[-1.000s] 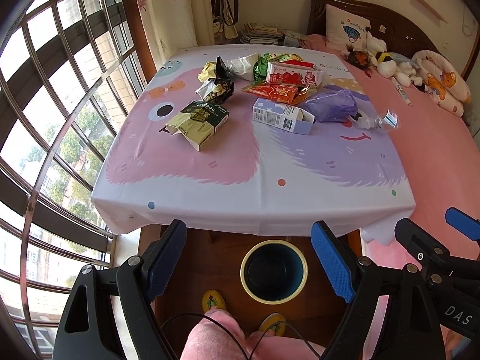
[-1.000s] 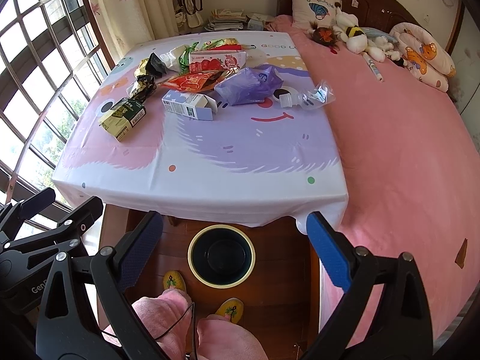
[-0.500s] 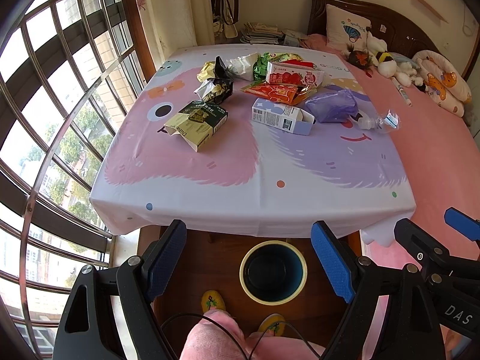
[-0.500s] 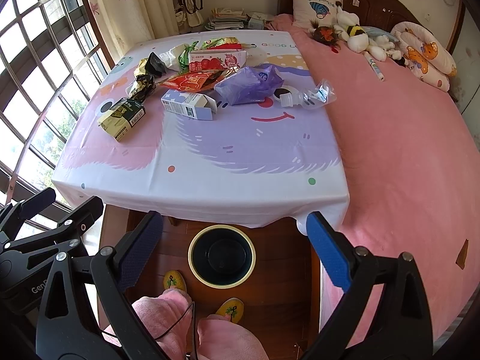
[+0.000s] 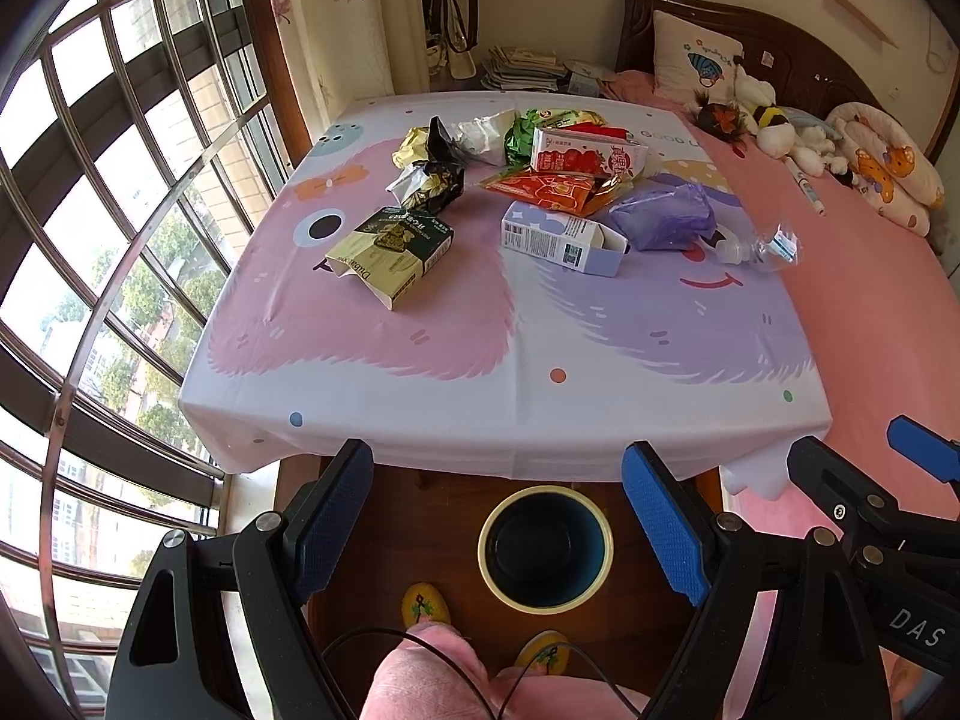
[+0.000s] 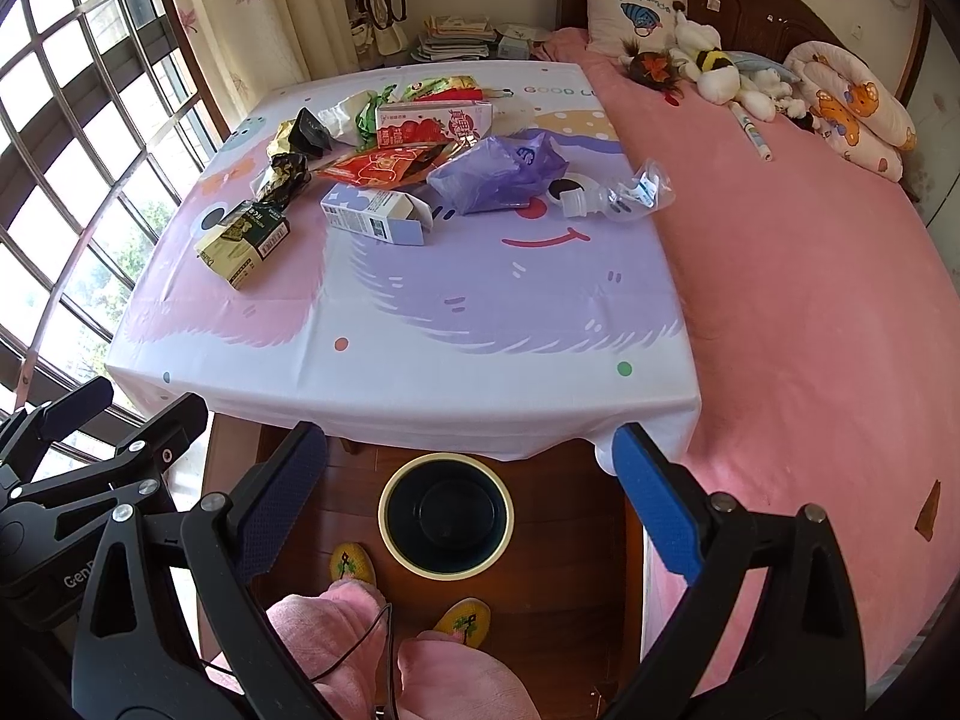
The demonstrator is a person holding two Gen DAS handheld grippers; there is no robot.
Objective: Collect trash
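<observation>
Nothing moved since before | we see left claw [image 5: 497, 519] released, empty | right claw [image 6: 469, 497] released, empty | both above bin [image 5: 605, 545] | trash on tabletop [image 5: 480, 408]

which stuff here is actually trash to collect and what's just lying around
For the job: green box, blue carton, red carton, orange wrapper, purple bag, crushed bottle, bin.

Just lying about: plush toys, pillow, marker, stacked papers.
</observation>
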